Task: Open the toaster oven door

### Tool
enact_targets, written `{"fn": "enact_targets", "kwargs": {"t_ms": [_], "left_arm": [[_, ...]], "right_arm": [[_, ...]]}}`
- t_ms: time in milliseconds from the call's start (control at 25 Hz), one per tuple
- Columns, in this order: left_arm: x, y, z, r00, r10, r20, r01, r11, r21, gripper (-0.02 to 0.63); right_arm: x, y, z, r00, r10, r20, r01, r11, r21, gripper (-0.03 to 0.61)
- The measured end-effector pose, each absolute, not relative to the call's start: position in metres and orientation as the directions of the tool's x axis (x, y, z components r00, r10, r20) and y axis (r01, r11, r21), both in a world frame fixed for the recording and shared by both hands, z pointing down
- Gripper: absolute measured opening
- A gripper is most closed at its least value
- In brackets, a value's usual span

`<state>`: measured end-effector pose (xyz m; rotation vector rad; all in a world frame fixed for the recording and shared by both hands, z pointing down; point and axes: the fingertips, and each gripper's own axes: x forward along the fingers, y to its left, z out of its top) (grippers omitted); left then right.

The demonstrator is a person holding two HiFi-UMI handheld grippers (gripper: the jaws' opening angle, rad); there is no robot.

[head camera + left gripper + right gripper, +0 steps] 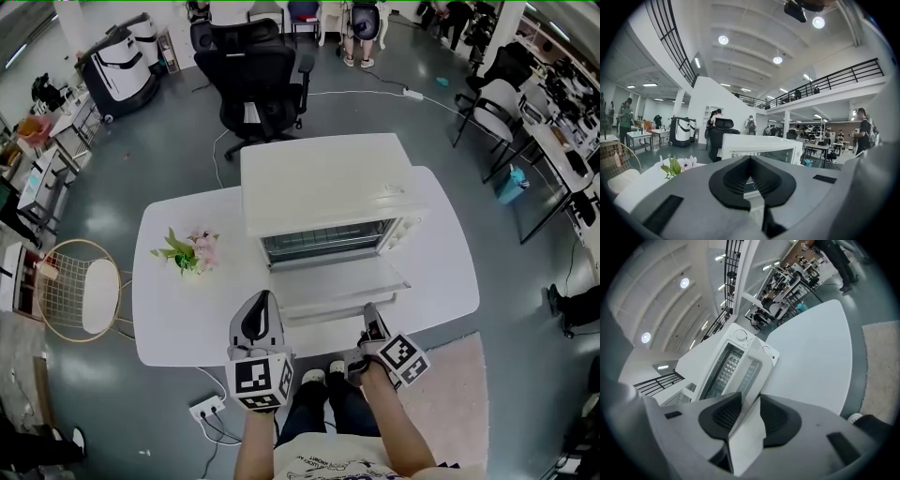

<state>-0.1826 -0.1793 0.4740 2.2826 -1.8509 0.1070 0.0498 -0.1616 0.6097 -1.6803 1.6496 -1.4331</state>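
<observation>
Indoors, white table (187, 309) on grey floor (169, 141); right gripper (371, 312) clamps oven door (337, 281), left gripper (261, 302) closed, empty.

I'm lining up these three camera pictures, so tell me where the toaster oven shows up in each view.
Head view: toaster oven at centre on the white table, its door dropped open toward the person.
Left gripper view: oven at low centre, just beyond the jaws.
Right gripper view: oven left of centre, tilted; its door runs between the jaws.
Shared landmark: the white table.
</observation>
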Motion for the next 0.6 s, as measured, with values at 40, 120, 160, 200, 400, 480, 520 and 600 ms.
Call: {"fn": "enact_targets", "kwargs": {"t_ms": [40,120,160,200,400,480,520,600], "left_arm": [[-0.183,-0.179,0.476,0.216,-0.959,0.182,-0.974,-0.198,0.111,0.002],[-0.185,-0.180,0.479,0.222,-0.958,0.182,-0.972,-0.204,0.114,0.002],[-0.186,-0.180,0.480,0.225,-0.957,0.183,-0.972,-0.207,0.114,0.002],[-0.186,-0.179,0.480,0.229,-0.956,0.183,-0.971,-0.210,0.114,0.002],[-0.186,-0.176,0.482,0.244,-0.952,0.187,-0.968,-0.226,0.112,0.002],[-0.186,-0.175,0.483,0.248,-0.950,0.187,-0.967,-0.231,0.112,0.002],[-0.185,-0.175,0.483,0.249,-0.950,0.186,-0.966,-0.232,0.112,0.002],[-0.184,-0.174,0.483,0.249,-0.950,0.187,-0.967,-0.231,0.111,0.002]], "right_arm": [[0.050,-0.161,0.612,-0.208,-0.898,0.387,-0.509,-0.239,-0.827,0.123],[0.049,-0.160,0.616,-0.201,-0.899,0.390,-0.509,-0.244,-0.825,0.120],[0.049,-0.158,0.618,-0.197,-0.899,0.392,-0.508,-0.248,-0.825,0.118],[0.050,-0.157,0.619,-0.193,-0.899,0.394,-0.507,-0.252,-0.824,0.118],[0.050,-0.148,0.629,-0.180,-0.894,0.411,-0.498,-0.277,-0.821,0.110],[0.050,-0.146,0.633,-0.178,-0.890,0.419,-0.500,-0.285,-0.818,0.110],[0.051,-0.145,0.635,-0.178,-0.888,0.423,-0.502,-0.288,-0.816,0.109],[0.051,-0.143,0.638,-0.181,-0.884,0.431,-0.506,-0.292,-0.812,0.109]]}}
